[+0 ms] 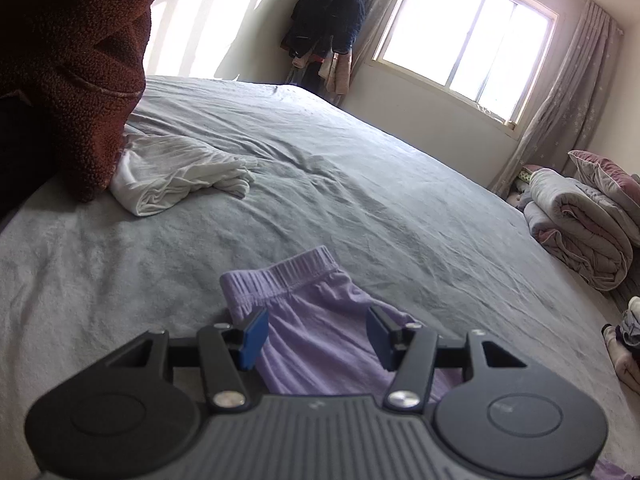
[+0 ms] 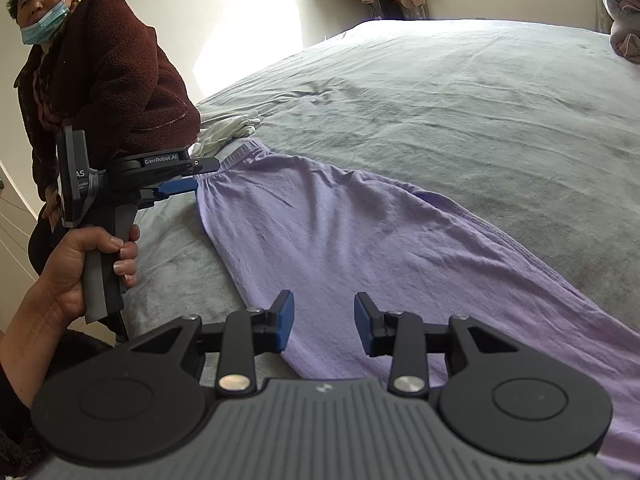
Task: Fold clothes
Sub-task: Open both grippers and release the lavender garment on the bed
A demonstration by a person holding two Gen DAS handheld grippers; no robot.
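Note:
Light purple trousers point(image 2: 340, 232) lie flat on the grey bed sheet point(image 2: 480, 100), their elastic waistband point(image 1: 280, 276) at the far end. My left gripper point(image 1: 316, 326) hovers just above the waistband end, jaws open, with cloth showing below the gap but not pinched. In the right wrist view the left gripper point(image 2: 180, 186) is seen side-on at the waistband's corner, held by a hand point(image 2: 92, 256). My right gripper point(image 2: 324, 320) stands open over the nearer part of the trousers, its blue pads apart and gripping nothing.
A crumpled white garment point(image 1: 172, 172) lies on the sheet beyond the waistband, beside a person in a dark red fleece jacket point(image 2: 108, 80) at the bed's edge. Folded quilts point(image 1: 580, 216) are stacked at the right. Clothes point(image 1: 328, 20) hang by the window point(image 1: 464, 36).

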